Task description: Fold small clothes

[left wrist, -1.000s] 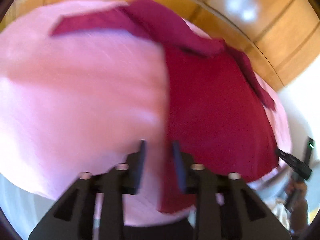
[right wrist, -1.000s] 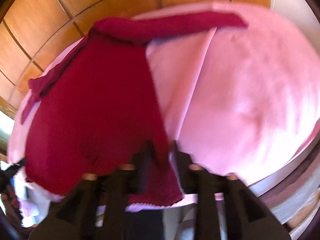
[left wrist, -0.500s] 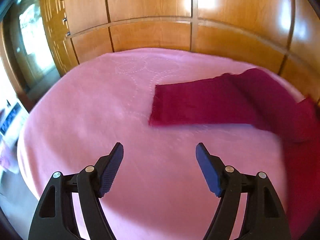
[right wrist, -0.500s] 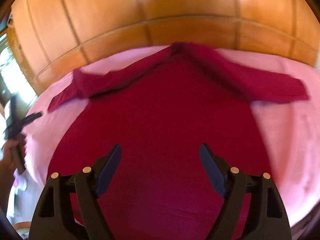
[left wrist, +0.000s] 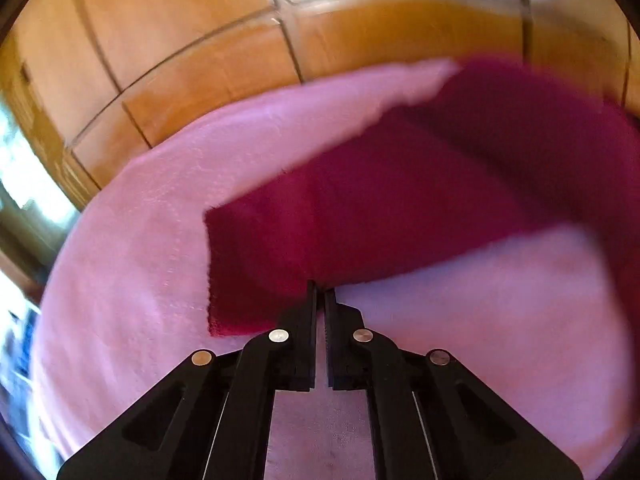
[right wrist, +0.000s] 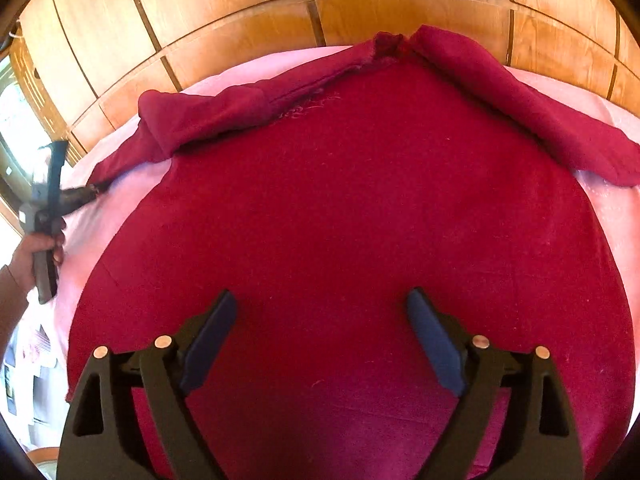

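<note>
The soft, limp crimson long-sleeved top [right wrist: 360, 208] drapes easily; left gripper [left wrist: 320, 300] pinches its lower-centre sleeve edge [left wrist: 320, 248] (best hold), right gripper [right wrist: 322, 336] opening, empty.

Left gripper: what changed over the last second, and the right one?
The left gripper let go of the sweater's hem, swung out to the left sleeve, opened, then shut on its lower edge near the cuff. The right gripper also released the hem; its jaws are opening above the body of the red sweater, nothing gripped. The sweater stays flat on the pink cover.
</note>
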`<state>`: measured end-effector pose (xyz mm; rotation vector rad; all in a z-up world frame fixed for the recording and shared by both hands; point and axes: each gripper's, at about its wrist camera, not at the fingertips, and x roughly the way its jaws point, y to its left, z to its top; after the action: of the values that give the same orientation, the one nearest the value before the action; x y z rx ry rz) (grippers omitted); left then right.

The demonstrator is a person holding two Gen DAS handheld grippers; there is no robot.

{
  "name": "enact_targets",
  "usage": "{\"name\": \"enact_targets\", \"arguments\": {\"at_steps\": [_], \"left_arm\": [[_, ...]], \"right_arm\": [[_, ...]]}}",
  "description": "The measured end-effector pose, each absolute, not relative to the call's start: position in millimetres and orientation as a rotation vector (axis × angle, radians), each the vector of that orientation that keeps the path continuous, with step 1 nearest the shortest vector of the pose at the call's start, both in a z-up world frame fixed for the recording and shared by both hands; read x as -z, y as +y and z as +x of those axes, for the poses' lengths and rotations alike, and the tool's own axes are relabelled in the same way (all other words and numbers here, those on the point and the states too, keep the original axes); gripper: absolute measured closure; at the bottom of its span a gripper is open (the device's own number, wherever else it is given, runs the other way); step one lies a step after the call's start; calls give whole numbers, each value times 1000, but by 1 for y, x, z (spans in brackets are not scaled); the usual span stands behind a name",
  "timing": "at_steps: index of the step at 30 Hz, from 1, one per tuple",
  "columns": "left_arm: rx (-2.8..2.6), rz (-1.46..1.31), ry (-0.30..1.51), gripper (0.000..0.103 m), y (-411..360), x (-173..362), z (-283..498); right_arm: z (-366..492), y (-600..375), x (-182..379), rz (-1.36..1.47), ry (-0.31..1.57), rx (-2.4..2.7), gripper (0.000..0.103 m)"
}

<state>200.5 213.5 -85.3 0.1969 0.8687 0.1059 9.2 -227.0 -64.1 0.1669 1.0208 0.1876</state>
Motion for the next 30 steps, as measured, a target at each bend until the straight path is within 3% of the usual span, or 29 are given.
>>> {"name": "enact_targets", "arguments": {"at_steps": [9, 17, 21, 27, 30], "left_arm": [[-129, -180, 648, 101, 299, -33, 131], [-155, -398, 710, 101, 351, -50, 172], [-208, -367, 778, 101, 348, -40, 216], [-441, -384, 1030, 101, 377, 39, 270], [-454, -474, 1069, 95, 395, 66, 272]], "right_arm": [[11, -227, 67, 165, 1008, -185, 14], [7, -227, 68, 164, 1001, -182, 13], [9, -226, 68, 149, 1005, -180, 12], [9, -224, 69, 123, 1001, -180, 11], [10, -224, 70, 117, 999, -183, 9]]}}
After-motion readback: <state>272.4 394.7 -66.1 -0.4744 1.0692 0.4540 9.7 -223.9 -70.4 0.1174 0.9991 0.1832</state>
